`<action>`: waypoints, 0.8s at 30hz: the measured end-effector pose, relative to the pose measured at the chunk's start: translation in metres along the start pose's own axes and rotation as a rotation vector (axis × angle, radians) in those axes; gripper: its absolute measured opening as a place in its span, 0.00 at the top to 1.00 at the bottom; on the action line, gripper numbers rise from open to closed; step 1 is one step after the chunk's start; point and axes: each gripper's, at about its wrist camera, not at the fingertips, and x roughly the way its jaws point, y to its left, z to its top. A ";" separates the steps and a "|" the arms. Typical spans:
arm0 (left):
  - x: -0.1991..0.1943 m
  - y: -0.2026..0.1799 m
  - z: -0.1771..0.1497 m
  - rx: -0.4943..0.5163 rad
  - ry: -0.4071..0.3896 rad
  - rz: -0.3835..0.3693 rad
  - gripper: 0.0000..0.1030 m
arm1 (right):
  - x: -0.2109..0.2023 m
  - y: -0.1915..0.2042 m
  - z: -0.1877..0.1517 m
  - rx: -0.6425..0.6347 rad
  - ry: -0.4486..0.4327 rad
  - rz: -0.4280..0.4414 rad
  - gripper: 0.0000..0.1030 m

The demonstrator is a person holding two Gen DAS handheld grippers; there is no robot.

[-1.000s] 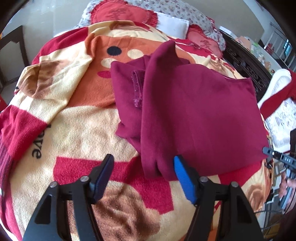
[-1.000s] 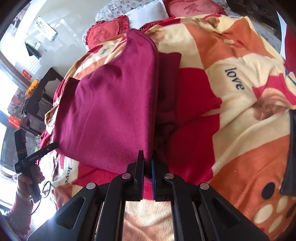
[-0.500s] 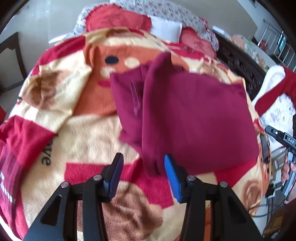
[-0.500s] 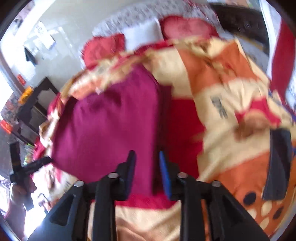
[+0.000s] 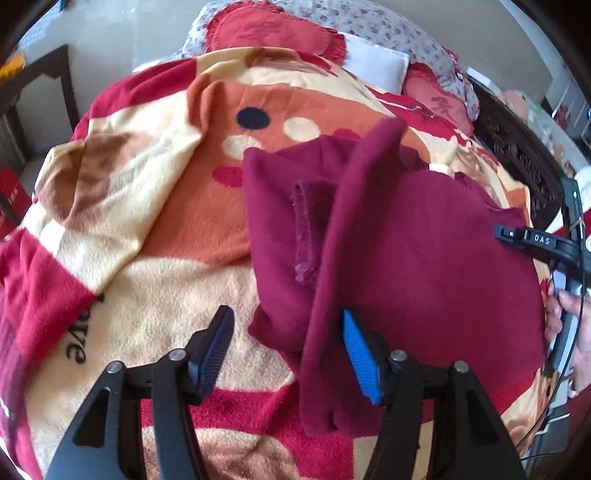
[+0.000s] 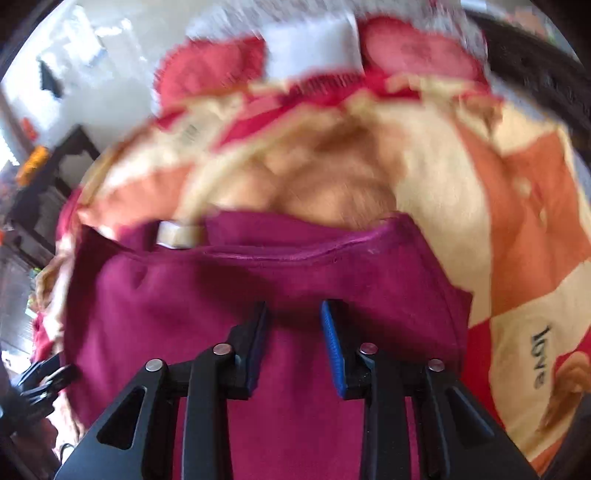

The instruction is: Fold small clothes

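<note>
Garment: a dark red garment (image 5: 424,258) is seen folded on the blanket (image 5: 147,184), filling the centre and right of the left wrist frame; one folded edge runs from the upper middle down to the lower middle, with a narrower layer showing to its left.
Garment, right wrist view: the same cloth (image 6: 295,280) fills the lower half of a heavily blurred frame, a stitched hem crossing the middle and a pale label near its left end.
Left gripper (image 5: 288,350): its jaws are spread and have just been opening; the folded edge of the garment lies between them, beside the blue right-hand pad, and is not pinched.
Right gripper (image 6: 293,343): its jaws are seen slightly parted above the cloth, having just been closing a little; nothing is pinched between the pads.
Blanket: a red, cream and orange pattern with the word "love" is shown at the lower right of the right wrist frame.
Pillows (image 5: 273,29): red ones lie at the upper edge.
</note>
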 end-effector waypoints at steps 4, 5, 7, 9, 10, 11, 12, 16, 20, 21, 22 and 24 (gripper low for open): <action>0.000 0.000 -0.002 0.016 -0.014 0.010 0.31 | -0.018 0.017 0.002 0.012 -0.043 -0.015 0.93; 0.000 -0.001 -0.002 0.022 -0.017 0.013 0.31 | -0.023 0.026 0.002 0.007 -0.059 0.013 0.93; -0.001 -0.004 -0.003 0.033 -0.025 0.019 0.31 | -0.030 0.055 0.004 -0.034 -0.073 0.096 0.91; 0.000 -0.003 -0.003 0.030 -0.029 0.019 0.31 | -0.027 0.092 0.007 -0.114 -0.057 0.155 0.91; -0.001 -0.004 -0.004 0.028 -0.029 0.018 0.31 | -0.022 0.112 0.009 -0.159 -0.047 0.183 0.91; 0.000 -0.003 -0.004 0.023 -0.029 0.015 0.30 | -0.016 0.129 0.011 -0.192 -0.041 0.203 0.91; 0.000 -0.002 -0.004 0.020 -0.028 0.012 0.30 | -0.010 0.145 0.011 -0.223 -0.038 0.215 0.91; 0.000 0.002 -0.004 0.006 -0.026 -0.002 0.28 | 0.024 0.190 0.022 -0.276 -0.024 0.220 0.93; 0.002 0.005 -0.004 -0.003 -0.029 -0.013 0.28 | 0.058 0.215 0.032 -0.269 0.008 0.213 0.96; 0.002 0.006 -0.004 -0.008 -0.030 -0.018 0.28 | 0.066 0.222 0.032 -0.269 0.019 0.206 0.97; 0.002 0.007 -0.004 -0.010 -0.031 -0.019 0.28 | 0.077 0.226 0.032 -0.270 0.038 0.196 0.97; 0.003 0.008 -0.003 -0.014 -0.029 -0.022 0.27 | 0.088 0.230 0.032 -0.275 0.049 0.178 0.97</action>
